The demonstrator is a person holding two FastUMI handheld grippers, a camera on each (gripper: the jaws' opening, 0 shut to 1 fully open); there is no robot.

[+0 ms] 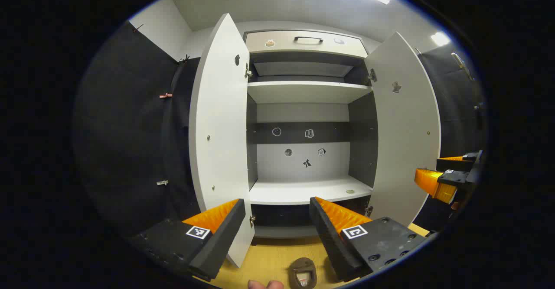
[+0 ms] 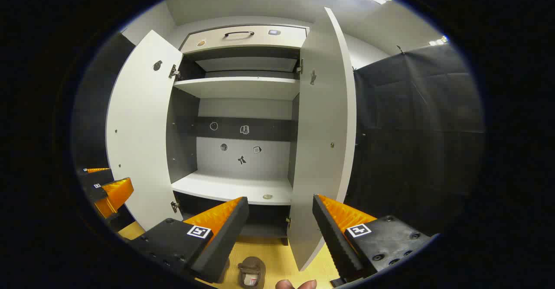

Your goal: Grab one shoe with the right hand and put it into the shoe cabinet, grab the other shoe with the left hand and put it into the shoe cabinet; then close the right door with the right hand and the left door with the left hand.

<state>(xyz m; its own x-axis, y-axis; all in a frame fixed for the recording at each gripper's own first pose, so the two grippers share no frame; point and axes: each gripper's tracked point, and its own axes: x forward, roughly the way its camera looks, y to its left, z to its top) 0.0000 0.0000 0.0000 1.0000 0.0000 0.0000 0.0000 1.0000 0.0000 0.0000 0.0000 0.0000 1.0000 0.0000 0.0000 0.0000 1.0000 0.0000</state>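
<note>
Both grippers empty, fingers spread apart: left gripper (image 1: 277, 219) and right gripper (image 2: 279, 217), each facing the open shoe cabinet (image 1: 305, 94)

One shoe (image 1: 303, 273) sits on the wood-look floor (image 1: 269, 258) at 6 o'clock of the left gripper view, just below the finger gap; same brown shoe (image 2: 251, 272) at 6 o'clock in the right gripper view. Can't tell where the other shoe is

Shoe looks small, brown, rounded, opening up. Guess: light, soft upper that will squash, stiffer at sole and heel. I'd pinch across the collar or heel wall, one finger inside, not the toe cap

Cabinet: matte white laminate boards, flat and rigid, probably slick. Left door (image 1: 219, 137) at 9, right door (image 1: 405, 141) at 3, both swung wide. Lower shelf (image 1: 303, 190) is the obvious drop spot. Doors are thin slabs on hinges; push the flat face
</note>
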